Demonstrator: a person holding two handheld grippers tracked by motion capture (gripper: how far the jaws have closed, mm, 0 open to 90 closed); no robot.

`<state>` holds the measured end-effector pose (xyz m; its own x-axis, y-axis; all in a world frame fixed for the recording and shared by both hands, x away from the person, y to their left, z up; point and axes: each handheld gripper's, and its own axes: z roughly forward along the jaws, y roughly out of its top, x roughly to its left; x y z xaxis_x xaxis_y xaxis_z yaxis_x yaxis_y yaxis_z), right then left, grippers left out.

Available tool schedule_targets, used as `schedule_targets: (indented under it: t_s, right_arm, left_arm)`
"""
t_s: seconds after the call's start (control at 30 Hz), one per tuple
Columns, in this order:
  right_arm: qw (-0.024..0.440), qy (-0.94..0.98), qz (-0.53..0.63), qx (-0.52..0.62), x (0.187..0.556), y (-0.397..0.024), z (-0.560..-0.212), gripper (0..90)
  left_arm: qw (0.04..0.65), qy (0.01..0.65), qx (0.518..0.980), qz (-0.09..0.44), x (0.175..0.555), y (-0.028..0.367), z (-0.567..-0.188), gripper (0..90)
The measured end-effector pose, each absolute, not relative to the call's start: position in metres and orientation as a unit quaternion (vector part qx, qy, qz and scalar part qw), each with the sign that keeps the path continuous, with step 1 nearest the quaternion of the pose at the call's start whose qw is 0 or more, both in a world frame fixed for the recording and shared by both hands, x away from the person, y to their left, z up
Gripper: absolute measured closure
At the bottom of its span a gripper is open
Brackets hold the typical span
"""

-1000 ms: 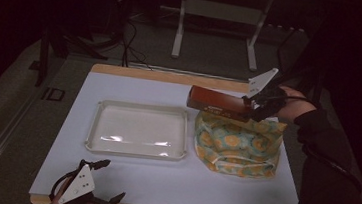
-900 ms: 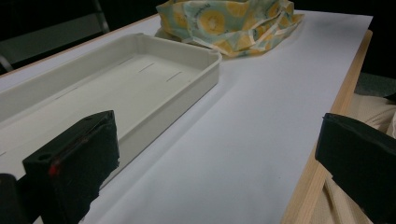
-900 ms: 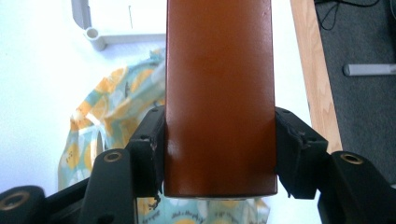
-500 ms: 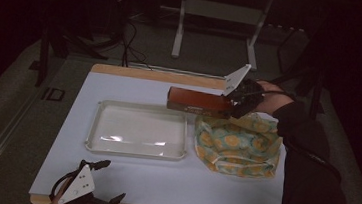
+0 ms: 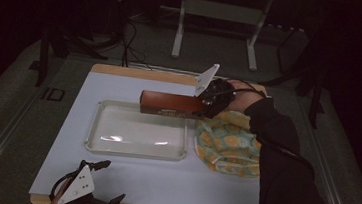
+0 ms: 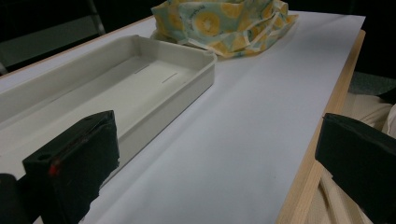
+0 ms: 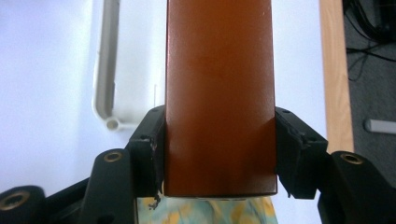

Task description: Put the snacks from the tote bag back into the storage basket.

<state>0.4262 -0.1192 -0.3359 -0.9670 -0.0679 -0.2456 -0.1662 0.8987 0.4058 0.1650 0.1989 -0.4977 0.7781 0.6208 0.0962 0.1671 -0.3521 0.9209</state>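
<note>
Clamping one end of the brown box (image 5: 171, 104), the right gripper (image 5: 208, 102) holds it level above the white tray's (image 5: 95, 144) far rim, long axis parallel to that rim; the tray floor lies just nearer and below.

Brown box (image 7: 218, 93) – smooth, satin sheen; tray (image 5: 136, 151) – glossy plastic; bag (image 6: 224, 21) – printed cloth.

A dim room surrounds the white-topped table with a pale wooden edge (image 5: 136, 71). Beyond it, a grey metal stand with two legs (image 5: 217, 20) rests on dull grey-green carpet (image 5: 12, 116), beside what may be black cables (image 5: 132, 42).
</note>
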Motion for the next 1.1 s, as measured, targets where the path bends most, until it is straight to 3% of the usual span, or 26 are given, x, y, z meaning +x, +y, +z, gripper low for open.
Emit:
schedule_targets:
  t_s: [0.47, 1.1]
  right_arm:
    - [0.082, 0.966, 0.231, -0.088, 0.421, -0.074, -0.374, 42.8]
    - [0.064, 0.975, 0.204, -0.060, 0.431, -0.075, -0.444, 42.7]
  left_arm:
    - [0.515, 0.250, 0.789, 0.222, 0.164, 0.200, -0.497, 0.0]
    - [0.513, 0.248, 0.791, 0.222, 0.164, 0.200, -0.498, 0.0]
